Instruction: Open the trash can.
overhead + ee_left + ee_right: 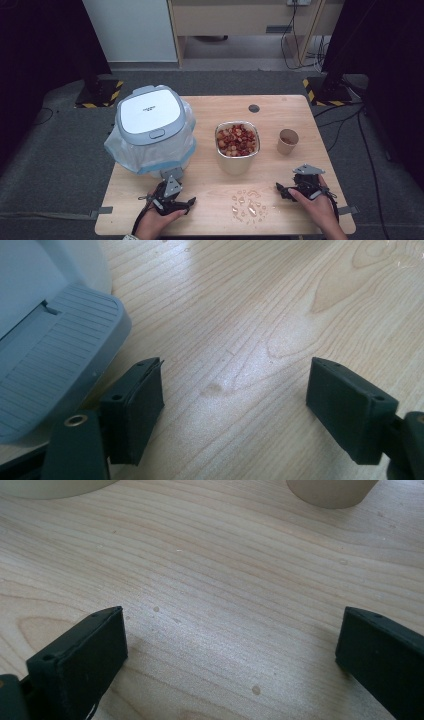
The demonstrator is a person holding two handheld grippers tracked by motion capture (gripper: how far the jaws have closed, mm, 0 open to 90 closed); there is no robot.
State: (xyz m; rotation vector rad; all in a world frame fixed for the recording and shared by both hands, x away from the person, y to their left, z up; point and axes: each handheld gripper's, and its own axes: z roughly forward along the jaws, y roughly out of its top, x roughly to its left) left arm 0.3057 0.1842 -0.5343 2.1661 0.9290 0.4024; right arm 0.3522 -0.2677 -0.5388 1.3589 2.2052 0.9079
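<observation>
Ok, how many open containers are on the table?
2: a bowl of food at the centre, and a paper cup to its right. The lidded bin stands left.

- Desk (210,200): light wood, visible grain, smooth w/ soft sheen.
- Bin lid (150,112): grey/white plastic, smooth, semi-gloss; liner bag (150,155): thin translucent plastic.
- Bowl (237,162): looks like metal, dull shine.
- Cup (288,141): brown paper, matt.
- Hand-held gripper (235,405) jaws: black, matt.
</observation>
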